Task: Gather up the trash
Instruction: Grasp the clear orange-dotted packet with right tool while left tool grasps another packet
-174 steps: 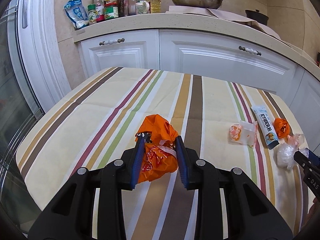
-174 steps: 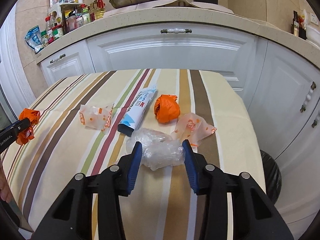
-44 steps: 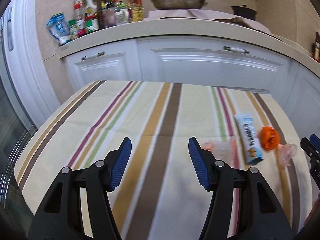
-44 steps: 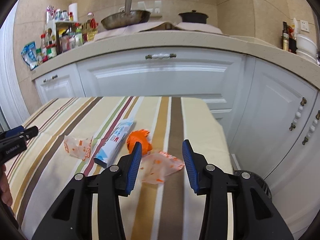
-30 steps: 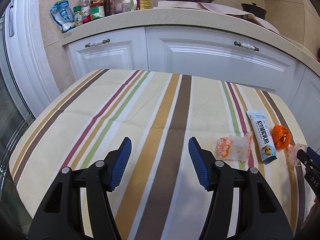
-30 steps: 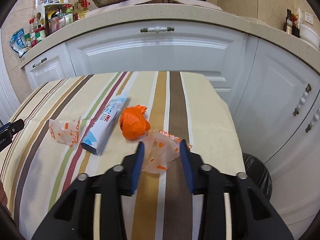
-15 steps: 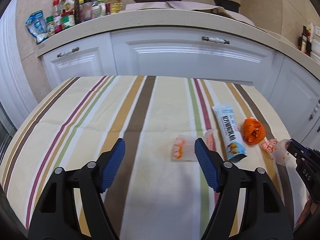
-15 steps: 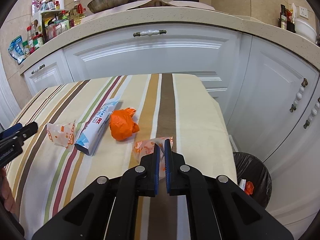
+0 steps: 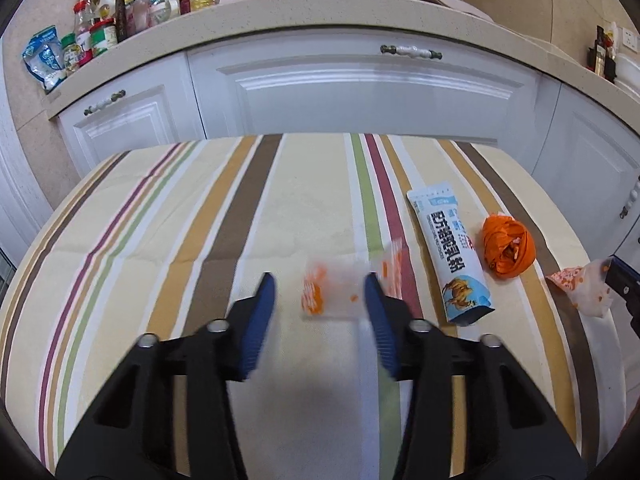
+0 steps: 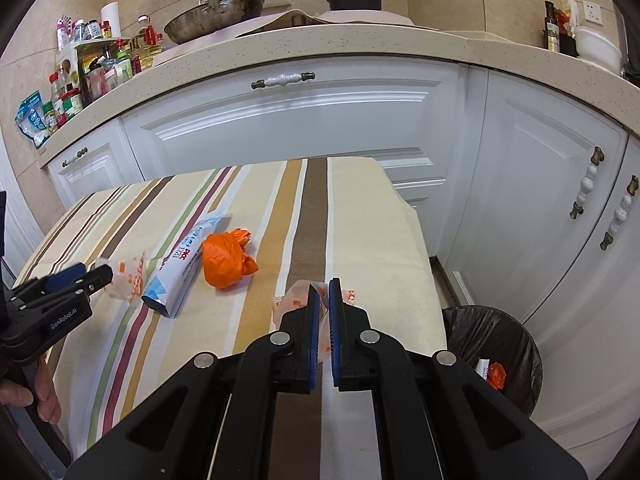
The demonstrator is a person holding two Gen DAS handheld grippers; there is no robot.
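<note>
Right wrist, right gripper now lifting (jaws clamped) spotted wrapper

Two clear wrappers; one tube; one orange bag

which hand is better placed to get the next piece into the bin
Right. The right hand-held gripper is shut on the clear wrapper, with the trash bin just beside it. The left hand-held gripper is open.

Bright, even light; fisheye-bent edges; left tool blurred by motion.
</note>
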